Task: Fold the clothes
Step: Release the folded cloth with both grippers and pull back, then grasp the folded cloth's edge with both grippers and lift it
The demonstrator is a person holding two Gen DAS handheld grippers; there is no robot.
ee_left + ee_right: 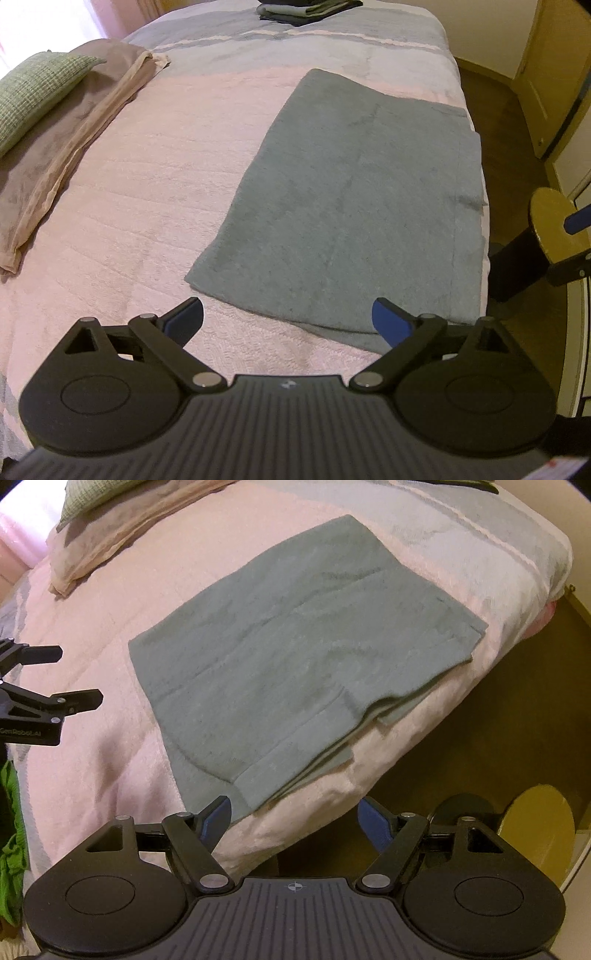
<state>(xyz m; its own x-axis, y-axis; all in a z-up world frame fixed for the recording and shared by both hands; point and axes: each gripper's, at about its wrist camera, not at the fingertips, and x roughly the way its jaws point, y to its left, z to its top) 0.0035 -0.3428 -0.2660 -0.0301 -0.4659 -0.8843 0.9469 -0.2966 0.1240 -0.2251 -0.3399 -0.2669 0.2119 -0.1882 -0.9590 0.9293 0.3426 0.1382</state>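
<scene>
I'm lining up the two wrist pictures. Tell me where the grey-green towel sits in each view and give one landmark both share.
Left wrist view: the grey-green towel lies right of centre on the pink bedspread.
Right wrist view: the towel fills the centre, reaching the bed's right edge.
Shared landmark: the green pillow, upper left in both.

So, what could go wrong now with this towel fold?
1. The towel lies at the bed edge, its layered corner near the drop; a pull there might slide it off.
2. Its layers are uneven at that corner, so another fold may come out crooked.
3. Both the left gripper and the right gripper are open and empty; a shallow pinch may catch only the top layer.
</scene>
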